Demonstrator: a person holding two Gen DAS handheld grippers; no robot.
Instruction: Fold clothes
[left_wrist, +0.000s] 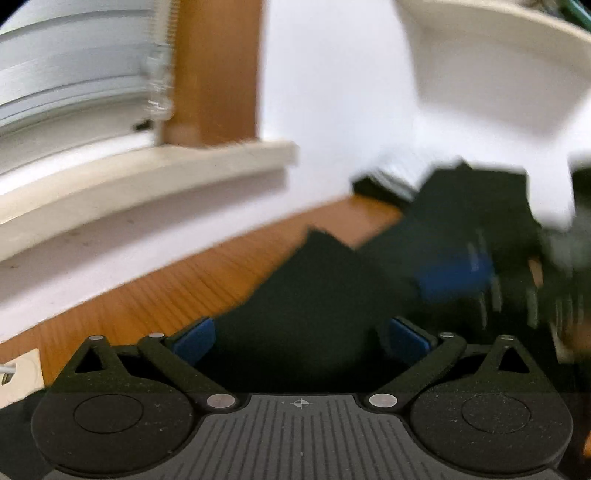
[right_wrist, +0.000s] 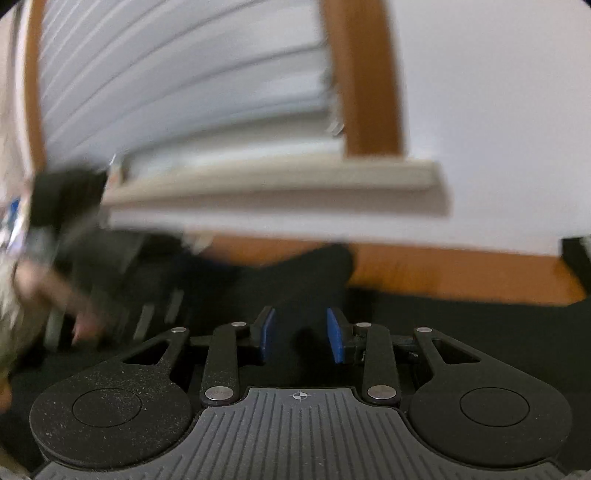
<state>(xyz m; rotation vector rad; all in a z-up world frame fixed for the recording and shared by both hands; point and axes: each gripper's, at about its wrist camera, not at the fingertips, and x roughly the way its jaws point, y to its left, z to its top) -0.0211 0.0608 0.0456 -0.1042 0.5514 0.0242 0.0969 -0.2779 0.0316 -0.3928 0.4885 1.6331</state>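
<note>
A black garment (left_wrist: 317, 288) lies on a wooden table (left_wrist: 177, 288), with one corner pointing toward the wall. My left gripper (left_wrist: 299, 341) is open wide, its blue pads on either side of the cloth's near part. In the left wrist view the right gripper (left_wrist: 458, 273) shows blurred at the right, over the cloth. In the right wrist view the same black garment (right_wrist: 306, 273) spreads under my right gripper (right_wrist: 301, 334), whose blue pads stand apart with nothing between them. The left gripper (right_wrist: 66, 206) shows blurred at the far left.
A cream window sill (left_wrist: 147, 184) and white blinds (left_wrist: 74, 81) with a wooden frame (left_wrist: 218, 70) stand behind the table. A white shelf (left_wrist: 498, 66) hangs at the upper right. A white socket plate (left_wrist: 18, 376) sits at the left edge.
</note>
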